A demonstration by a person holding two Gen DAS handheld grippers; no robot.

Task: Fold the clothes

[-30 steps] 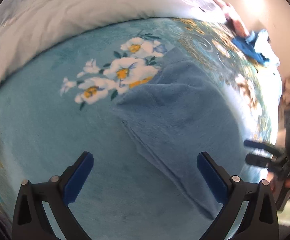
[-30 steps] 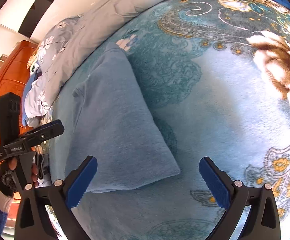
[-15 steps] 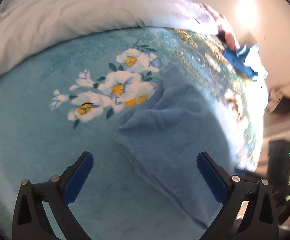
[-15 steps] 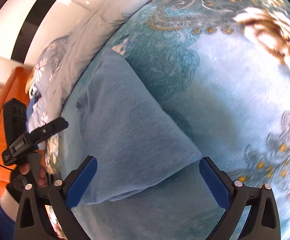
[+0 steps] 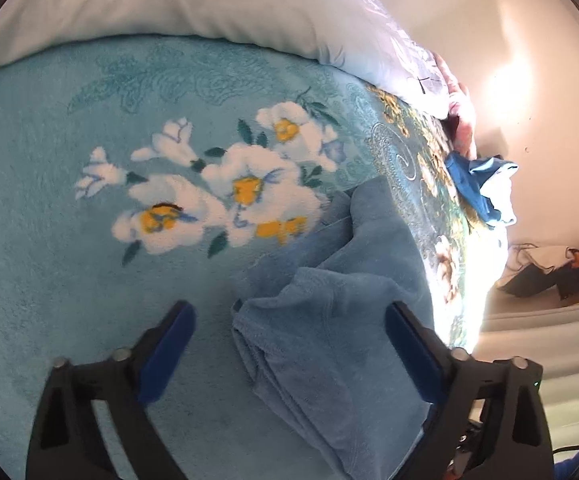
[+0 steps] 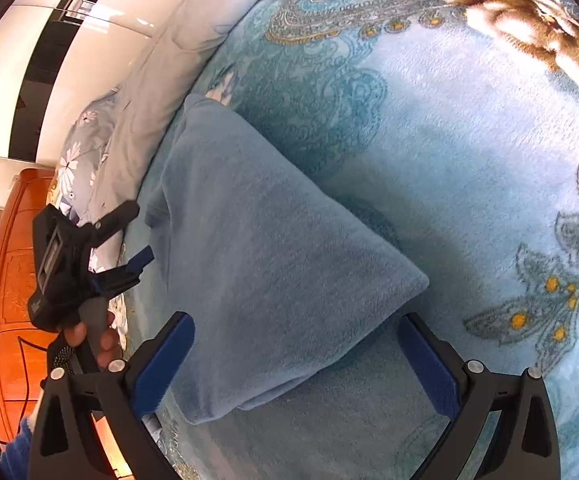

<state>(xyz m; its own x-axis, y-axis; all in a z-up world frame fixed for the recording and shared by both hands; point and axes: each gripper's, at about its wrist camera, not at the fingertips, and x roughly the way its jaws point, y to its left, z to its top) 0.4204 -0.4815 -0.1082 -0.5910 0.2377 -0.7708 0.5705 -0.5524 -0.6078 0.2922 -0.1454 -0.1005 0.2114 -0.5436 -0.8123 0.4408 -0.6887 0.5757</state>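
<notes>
The blue fleece garment (image 6: 273,264) lies on the bed, on a teal floral blanket (image 5: 89,280), already doubled into a layered, roughly triangular stack; in the left wrist view its near corner (image 5: 313,344) shows several stacked hems, and a loose fold rises behind them toward the white flower print (image 5: 233,196). Which garment it is I cannot tell.

Both tongs stand released, fingers spread wide and holding nothing; the left tongs (image 5: 289,356) sit low over the layered corner, and the right tongs (image 6: 293,364) straddle the garment's near edge, its pointed corner (image 6: 413,284) just inside the right finger. From the right wrist view the left tongs (image 6: 133,240) show at the garment's far side, gripped by a hand (image 6: 93,340).

The scene fits either a further fold about to be taken or a finished bundle just let go; the pictures do not settle which. If another fold is meant, it would go best by catching all the layers at each corner together, low against the blanket, so no inner hem slips out; both corners should lift evenly, since fleece drags on a plush blanket and skews.

Beyond lie a pale duvet (image 5: 169,4) along the far side, a blue and white heap of clothes (image 5: 481,188) at the bed's edge, and a wooden headboard (image 6: 9,280).
</notes>
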